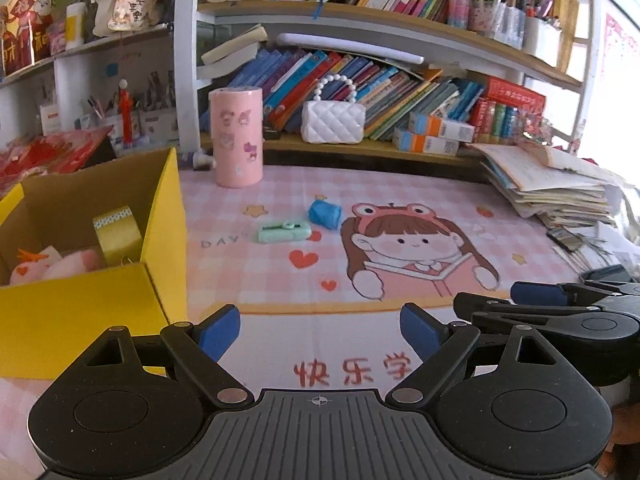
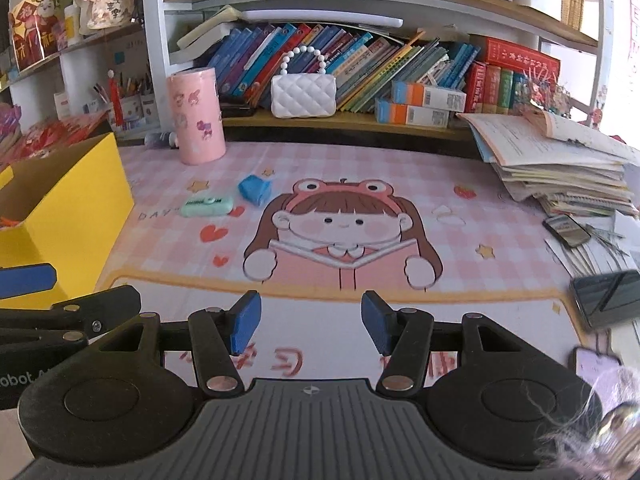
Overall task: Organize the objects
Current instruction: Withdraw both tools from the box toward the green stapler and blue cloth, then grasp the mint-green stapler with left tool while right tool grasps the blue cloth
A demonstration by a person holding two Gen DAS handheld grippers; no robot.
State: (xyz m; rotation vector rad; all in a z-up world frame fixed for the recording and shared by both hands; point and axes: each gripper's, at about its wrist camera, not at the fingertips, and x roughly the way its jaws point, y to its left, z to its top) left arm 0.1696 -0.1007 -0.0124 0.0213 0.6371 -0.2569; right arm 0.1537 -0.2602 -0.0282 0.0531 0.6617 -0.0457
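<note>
On the pink desk mat lie a mint green box cutter and a small blue crumpled object, side by side. A yellow cardboard box stands at the left, holding a roll of yellow tape and pink soft toys. My left gripper is open and empty near the mat's front edge, well short of both objects. My right gripper is open too, nothing between its pads, and shows beside the left one.
A pink cylindrical tin stands at the mat's back. A white quilted handbag sits on the low shelf before rows of books. A stack of papers and notebooks fills the right side. Phones lie at the right edge.
</note>
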